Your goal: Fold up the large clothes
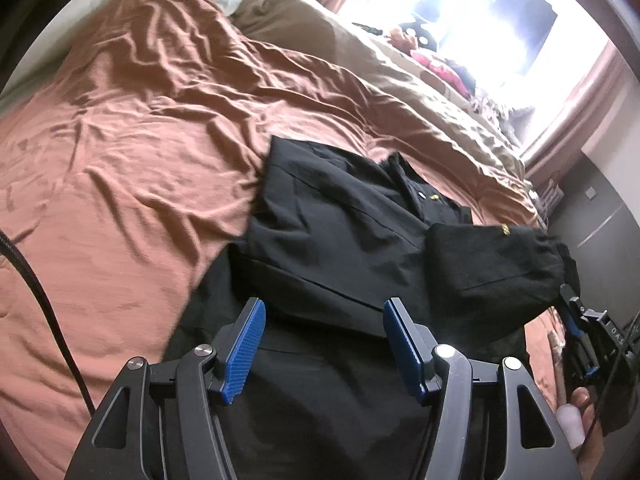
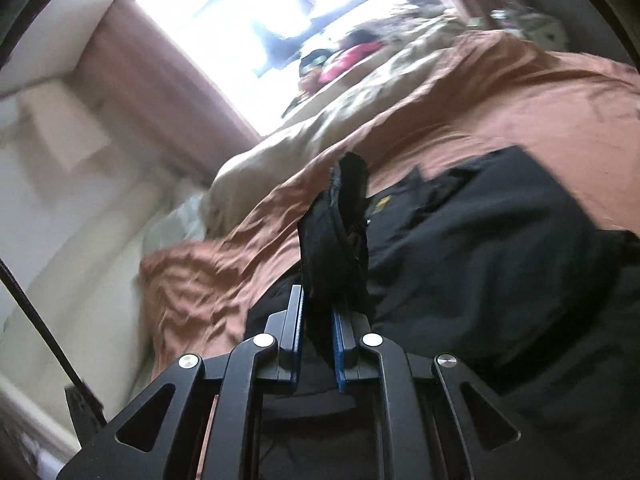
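Note:
A black garment (image 1: 340,220) lies partly folded on the rust-coloured bed sheet (image 1: 140,140); a small yellow logo shows near its collar. My left gripper (image 1: 325,308) hangs open just above the garment's near part, with nothing between its blue pads. The right gripper (image 2: 318,300) is shut on a bunched fold of the garment (image 2: 336,220) and holds it off the bed, rolled to one side. In the left wrist view that lifted sleeve (image 1: 492,268) hangs at the right, pinched by the right gripper (image 1: 574,316). The rest of the garment (image 2: 480,260) lies flat beyond.
A beige duvet (image 1: 400,80) is heaped along the bed's far side under a bright window (image 1: 500,12), with toys and coloured cloth (image 1: 440,68) beside it. A black cable (image 1: 40,300) crosses the left. A dark cabinet (image 1: 600,208) stands at the right.

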Available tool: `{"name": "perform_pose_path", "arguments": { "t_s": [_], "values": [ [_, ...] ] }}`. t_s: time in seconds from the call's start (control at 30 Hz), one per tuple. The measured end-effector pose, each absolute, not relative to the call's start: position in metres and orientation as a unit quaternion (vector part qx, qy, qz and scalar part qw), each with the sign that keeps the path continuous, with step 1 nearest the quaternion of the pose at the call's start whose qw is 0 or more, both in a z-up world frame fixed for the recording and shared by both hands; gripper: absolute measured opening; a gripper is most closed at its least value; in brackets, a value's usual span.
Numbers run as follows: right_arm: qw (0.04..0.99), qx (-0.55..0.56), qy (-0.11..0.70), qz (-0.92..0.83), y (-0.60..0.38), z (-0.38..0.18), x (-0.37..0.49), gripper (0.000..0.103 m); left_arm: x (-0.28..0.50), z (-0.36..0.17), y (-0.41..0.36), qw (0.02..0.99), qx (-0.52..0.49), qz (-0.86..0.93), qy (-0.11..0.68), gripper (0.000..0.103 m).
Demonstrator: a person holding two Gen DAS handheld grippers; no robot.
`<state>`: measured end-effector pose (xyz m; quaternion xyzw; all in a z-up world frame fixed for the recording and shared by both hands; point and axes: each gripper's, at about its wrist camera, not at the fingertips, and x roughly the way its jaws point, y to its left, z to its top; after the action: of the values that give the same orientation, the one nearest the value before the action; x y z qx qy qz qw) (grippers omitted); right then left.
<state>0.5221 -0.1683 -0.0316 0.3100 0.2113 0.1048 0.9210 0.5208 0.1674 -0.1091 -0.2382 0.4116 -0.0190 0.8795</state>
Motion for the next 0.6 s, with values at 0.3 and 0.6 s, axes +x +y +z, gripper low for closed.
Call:
{"name": "perform_pose_path", "arguments": {
  "t_s": [0.3, 0.6],
  "values": [
    [0.902, 0.255, 0.291, 0.194, -0.089, -0.047, 0.564, 0.010, 0.511, -0.116, 0.215, 0.874, -0.263, 0.022, 0.407, 0.063],
    [0.859, 0.262, 0.356, 0.259, -0.073, -0.060, 0.607, 0.060, 0.510, -0.119, 0.218, 0.872, -0.267, 0.033, 0.409, 0.063]
  ]
}}
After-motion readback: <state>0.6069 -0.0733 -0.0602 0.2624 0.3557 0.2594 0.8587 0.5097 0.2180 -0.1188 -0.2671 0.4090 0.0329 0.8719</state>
